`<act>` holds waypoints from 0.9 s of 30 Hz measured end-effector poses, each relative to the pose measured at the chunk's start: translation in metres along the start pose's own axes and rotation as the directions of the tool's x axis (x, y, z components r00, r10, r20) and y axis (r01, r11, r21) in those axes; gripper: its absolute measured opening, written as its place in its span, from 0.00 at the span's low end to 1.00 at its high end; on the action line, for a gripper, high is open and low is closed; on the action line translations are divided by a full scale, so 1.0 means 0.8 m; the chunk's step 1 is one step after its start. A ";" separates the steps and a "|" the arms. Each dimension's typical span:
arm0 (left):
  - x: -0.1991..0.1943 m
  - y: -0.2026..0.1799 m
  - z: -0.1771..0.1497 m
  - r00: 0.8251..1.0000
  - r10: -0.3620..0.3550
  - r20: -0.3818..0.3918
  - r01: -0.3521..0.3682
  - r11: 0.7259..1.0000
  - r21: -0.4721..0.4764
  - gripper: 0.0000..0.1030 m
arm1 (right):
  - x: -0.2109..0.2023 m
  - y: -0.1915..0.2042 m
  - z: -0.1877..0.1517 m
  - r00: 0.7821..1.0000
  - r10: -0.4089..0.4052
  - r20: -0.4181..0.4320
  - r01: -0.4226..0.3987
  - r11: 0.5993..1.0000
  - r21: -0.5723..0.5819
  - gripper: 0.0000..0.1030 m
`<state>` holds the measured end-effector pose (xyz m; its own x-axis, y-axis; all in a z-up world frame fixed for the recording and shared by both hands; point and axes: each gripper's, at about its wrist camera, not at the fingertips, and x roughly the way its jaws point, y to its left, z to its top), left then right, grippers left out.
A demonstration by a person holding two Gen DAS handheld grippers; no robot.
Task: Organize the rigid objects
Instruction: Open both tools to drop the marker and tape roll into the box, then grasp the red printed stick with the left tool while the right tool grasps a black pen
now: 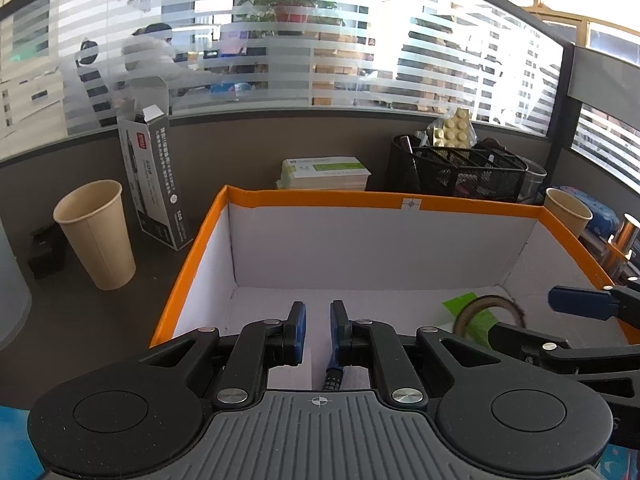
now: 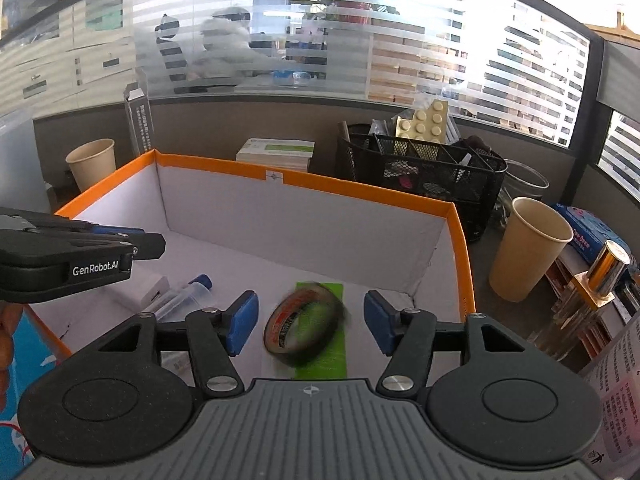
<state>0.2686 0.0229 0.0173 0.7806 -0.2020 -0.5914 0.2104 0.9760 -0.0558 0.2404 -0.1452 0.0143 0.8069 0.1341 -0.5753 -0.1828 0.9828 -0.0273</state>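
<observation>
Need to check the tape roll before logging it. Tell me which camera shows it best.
The right wrist view: the tape roll sits whole, though motion-blurred, between the open right gripper fingers, over a green sheet. The left wrist view shows only part of it, cut off by the right gripper's arm.
</observation>
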 end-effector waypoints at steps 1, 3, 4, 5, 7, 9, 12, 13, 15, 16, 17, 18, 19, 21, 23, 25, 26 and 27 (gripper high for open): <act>-0.001 0.000 0.000 1.000 0.003 0.004 -0.003 1.000 0.002 0.16 | -0.003 0.000 0.000 1.000 0.002 0.006 -0.002 1.000 0.006 0.60; -0.006 0.001 0.001 1.000 0.004 0.010 -0.004 1.000 -0.004 0.16 | -0.010 -0.002 0.001 1.000 0.004 0.021 -0.004 1.000 0.016 0.60; -0.010 0.002 0.002 1.000 0.006 0.017 -0.005 1.000 -0.009 0.20 | -0.015 -0.003 0.001 1.000 0.004 0.031 -0.004 1.000 0.017 0.60; -0.015 0.002 0.002 1.000 0.009 0.026 -0.009 1.000 -0.012 0.24 | -0.022 -0.003 0.002 0.999 0.004 0.045 -0.004 1.000 0.017 0.60; -0.026 0.002 0.003 0.999 0.014 0.045 -0.014 1.000 -0.011 0.35 | -0.037 -0.004 0.001 0.998 -0.002 0.065 0.001 1.000 0.018 0.60; -0.039 0.002 0.001 0.997 0.021 0.070 -0.020 1.000 -0.012 0.48 | -0.052 -0.003 0.000 0.996 -0.003 0.084 0.002 1.000 0.013 0.60; -0.061 -0.002 -0.002 0.995 0.025 0.102 -0.026 1.000 0.000 0.56 | -0.077 -0.001 -0.007 0.993 -0.008 0.117 0.009 1.000 -0.005 0.60; -0.069 -0.003 -0.005 0.993 0.027 0.111 -0.028 1.000 0.001 0.64 | -0.086 0.001 -0.009 0.992 -0.012 0.126 0.014 1.000 -0.011 0.60; -0.082 -0.004 -0.012 0.992 0.027 0.125 -0.028 1.000 0.001 0.77 | -0.104 0.005 -0.016 0.990 -0.011 0.142 0.016 0.999 -0.028 0.60; -0.088 -0.005 -0.016 0.991 0.029 0.127 -0.030 1.000 0.004 0.81 | -0.112 0.007 -0.019 0.989 -0.009 0.149 0.015 0.999 -0.034 0.60; -0.094 -0.007 -0.021 0.991 0.033 0.129 -0.035 0.999 0.010 0.81 | -0.121 0.010 -0.024 0.988 -0.007 0.154 0.014 0.999 -0.042 0.60; -0.100 -0.009 -0.026 0.991 0.036 0.130 -0.039 0.999 0.023 0.81 | -0.129 0.013 -0.029 0.988 -0.003 0.155 0.011 0.999 -0.051 0.60; -0.105 -0.011 -0.030 0.991 0.039 0.131 -0.044 0.998 0.035 0.81 | -0.137 0.017 -0.036 0.988 0.000 0.154 0.009 0.998 -0.058 0.60; -0.113 -0.014 -0.041 0.991 0.045 0.126 -0.052 0.997 0.051 0.83 | -0.148 0.023 -0.050 0.989 0.008 0.145 0.001 0.998 -0.061 0.60; -0.119 -0.014 -0.051 0.992 0.044 0.118 -0.051 0.997 0.057 0.84 | -0.154 0.030 -0.064 0.992 0.022 0.126 -0.014 0.998 -0.063 0.60; -0.126 -0.013 -0.060 0.991 0.046 0.122 -0.054 0.997 0.059 0.87 | -0.157 0.035 -0.079 0.994 0.029 0.104 -0.023 0.998 -0.060 0.60; -0.128 -0.013 -0.065 0.992 0.047 0.114 -0.056 0.996 0.069 0.87 | -0.158 0.038 -0.086 0.995 0.035 0.092 -0.030 0.998 -0.057 0.60; -0.130 -0.013 -0.069 0.992 0.051 0.112 -0.059 0.996 0.073 0.87 | -0.159 0.040 -0.093 0.996 0.039 0.081 -0.035 0.998 -0.052 0.60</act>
<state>0.1531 0.0382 0.0351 0.8511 -0.1601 -0.5000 0.2066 0.9777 0.0384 0.0907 -0.1405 0.0258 0.8417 0.1825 -0.5081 -0.2399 0.9695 -0.0491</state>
